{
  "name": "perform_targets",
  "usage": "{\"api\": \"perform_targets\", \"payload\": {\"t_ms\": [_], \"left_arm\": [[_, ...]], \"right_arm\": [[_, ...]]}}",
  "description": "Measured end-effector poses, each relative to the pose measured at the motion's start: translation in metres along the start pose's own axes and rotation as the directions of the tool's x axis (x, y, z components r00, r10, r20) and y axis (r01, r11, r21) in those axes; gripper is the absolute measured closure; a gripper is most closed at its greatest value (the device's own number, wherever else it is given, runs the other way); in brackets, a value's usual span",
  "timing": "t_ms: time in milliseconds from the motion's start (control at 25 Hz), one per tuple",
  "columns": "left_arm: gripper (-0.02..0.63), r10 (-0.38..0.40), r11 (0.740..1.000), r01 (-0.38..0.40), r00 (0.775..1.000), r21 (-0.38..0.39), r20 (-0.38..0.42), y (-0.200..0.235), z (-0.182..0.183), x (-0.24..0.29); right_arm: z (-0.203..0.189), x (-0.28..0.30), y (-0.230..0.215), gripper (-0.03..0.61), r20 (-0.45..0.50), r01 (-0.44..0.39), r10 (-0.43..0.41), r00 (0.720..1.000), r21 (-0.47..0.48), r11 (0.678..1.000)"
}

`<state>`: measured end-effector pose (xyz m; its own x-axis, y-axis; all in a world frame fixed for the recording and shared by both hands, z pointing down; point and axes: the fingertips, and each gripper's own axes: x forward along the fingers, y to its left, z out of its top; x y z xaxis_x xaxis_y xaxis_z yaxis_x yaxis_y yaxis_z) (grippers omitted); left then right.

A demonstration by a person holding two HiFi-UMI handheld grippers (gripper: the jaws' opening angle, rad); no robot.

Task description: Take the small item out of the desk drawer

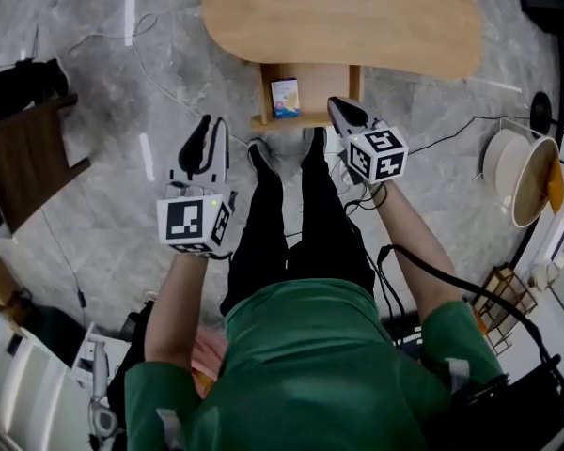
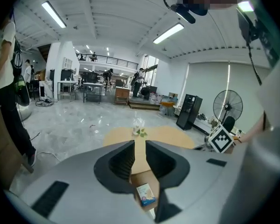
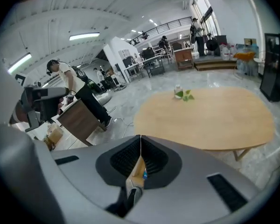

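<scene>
Right gripper [image 1: 341, 111] closed, left gripper [image 1: 209, 132] barely parted, both empty
Unless I open them, I'll knock the box [image 1: 285, 98] deeper into the drawer [image 1: 305, 118]

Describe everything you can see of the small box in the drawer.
The box is a small, flat rectangular pack, seemingly cardboard, white with a blue band along one end and a yellowish picture on its face. It looks closed and undamaged. It appears to lie face up on the floor of the open wooden drawer, towards its left side. Only the drawer touches it.
</scene>
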<state>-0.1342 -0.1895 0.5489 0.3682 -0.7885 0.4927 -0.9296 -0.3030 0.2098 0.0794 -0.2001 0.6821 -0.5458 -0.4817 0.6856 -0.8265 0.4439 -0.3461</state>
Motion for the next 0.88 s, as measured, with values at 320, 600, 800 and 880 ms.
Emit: {"api": "perform_targets", "payload": {"t_ms": [320, 600, 800, 880], "left_arm": [[0.529, 0.059, 0.997, -0.063, 0.995, -0.053, -0.082, 0.016, -0.081, 0.044], [0.529, 0.064, 0.990, -0.082, 0.986, -0.118, -0.152, 0.017, -0.156, 0.058], [0.529, 0.040, 0.985, -0.072, 0.980, -0.159, -0.195, 0.020, -0.201, 0.066], [0.529, 0.021, 0.987, -0.055, 0.977, -0.154, -0.214, 0.019, -0.216, 0.071]], "right_arm": [[-0.087, 0.084, -0.048, 0.554, -0.200, -0.044, 0.036, 0.979, -0.037, 0.998], [-0.152, 0.139, -0.058, 0.553, -0.347, -0.118, 0.074, 0.935, -0.108, 0.987], [-0.197, 0.177, -0.072, 0.499, -0.416, -0.108, 0.071, 0.907, -0.065, 0.992], [-0.211, 0.188, -0.078, 0.480, -0.434, -0.096, 0.074, 0.898, -0.028, 0.995]]}}
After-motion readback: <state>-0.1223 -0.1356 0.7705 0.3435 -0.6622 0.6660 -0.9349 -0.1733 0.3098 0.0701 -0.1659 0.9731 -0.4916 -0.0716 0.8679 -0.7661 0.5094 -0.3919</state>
